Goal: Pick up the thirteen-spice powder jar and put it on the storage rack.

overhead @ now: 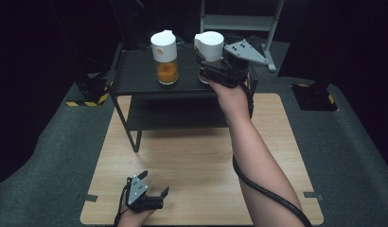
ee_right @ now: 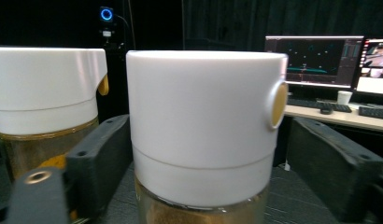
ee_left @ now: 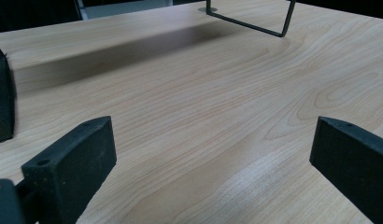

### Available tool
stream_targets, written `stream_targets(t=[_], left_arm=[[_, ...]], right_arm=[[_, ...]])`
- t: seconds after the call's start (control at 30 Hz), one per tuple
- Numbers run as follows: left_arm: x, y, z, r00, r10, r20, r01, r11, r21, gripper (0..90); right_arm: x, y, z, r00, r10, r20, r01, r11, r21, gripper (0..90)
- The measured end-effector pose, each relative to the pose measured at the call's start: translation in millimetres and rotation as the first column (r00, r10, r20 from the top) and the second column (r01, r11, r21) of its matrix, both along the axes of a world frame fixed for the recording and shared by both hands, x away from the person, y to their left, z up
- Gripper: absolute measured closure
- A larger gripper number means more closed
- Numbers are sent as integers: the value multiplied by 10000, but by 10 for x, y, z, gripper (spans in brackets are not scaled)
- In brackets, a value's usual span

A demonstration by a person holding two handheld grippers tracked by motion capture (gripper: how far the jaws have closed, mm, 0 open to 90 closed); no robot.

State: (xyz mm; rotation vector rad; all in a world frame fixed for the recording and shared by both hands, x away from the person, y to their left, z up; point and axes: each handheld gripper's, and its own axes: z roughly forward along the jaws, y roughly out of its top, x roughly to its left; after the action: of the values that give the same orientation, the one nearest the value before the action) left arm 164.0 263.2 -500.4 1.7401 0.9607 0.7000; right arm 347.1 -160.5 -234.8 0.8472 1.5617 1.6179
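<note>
left gripper (overhead: 152,187) spread, empty (low on table (overhead: 197,156)) | right gripper (ee_right: 199,168) jaws flank white-capped jar (ee_right: 201,126), gap right

Room's pretty dark, light comes from overhead onto the bench (overhead: 192,156). The rack (overhead: 135,75) throws a soft shadow across the wood. Close-up white lid (ee_right: 203,121) looks soft, monitors (ee_right: 315,60) glow behind.

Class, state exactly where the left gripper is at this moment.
In the high view the left gripper sits low at the near left of the wooden table, jaws open, well short of the black shelf.
</note>
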Motion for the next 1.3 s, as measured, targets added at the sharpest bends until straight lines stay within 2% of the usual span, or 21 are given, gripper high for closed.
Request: stream_targets(t=[0.07, 0.17, 0.47, 0.77, 1.3], left_arm=[[1, -1, 1, 10000, -2, -1, 2, 10000, 10, 7], [0, -7, 1, 10000, -2, 8, 2, 10000, 38, 7], [-1, -20, 8, 10000, 12, 0, -13, 9999, 125, 7], [-19, -33, -1, 9999, 145, 66, -145, 9998, 104, 7], [-22, -88, 14, 9997, 248, 69, -251, 9991, 348, 9]], right_arm=[[-21, 9, -1, 9999, -91, -60, 91, 10000, 31, 46], [-53, -2, -20, 10000, -38, -24, 38, 10000, 50, 0], [-219, -89, -97, 9992, 116, 379, -116, 9999, 12, 0], [-415, -284, -172, 9976, 410, 559, -424, 9988, 247, 0], [-749, -503, -276, 9929, 697, 962, -669, 9973, -312, 0]])
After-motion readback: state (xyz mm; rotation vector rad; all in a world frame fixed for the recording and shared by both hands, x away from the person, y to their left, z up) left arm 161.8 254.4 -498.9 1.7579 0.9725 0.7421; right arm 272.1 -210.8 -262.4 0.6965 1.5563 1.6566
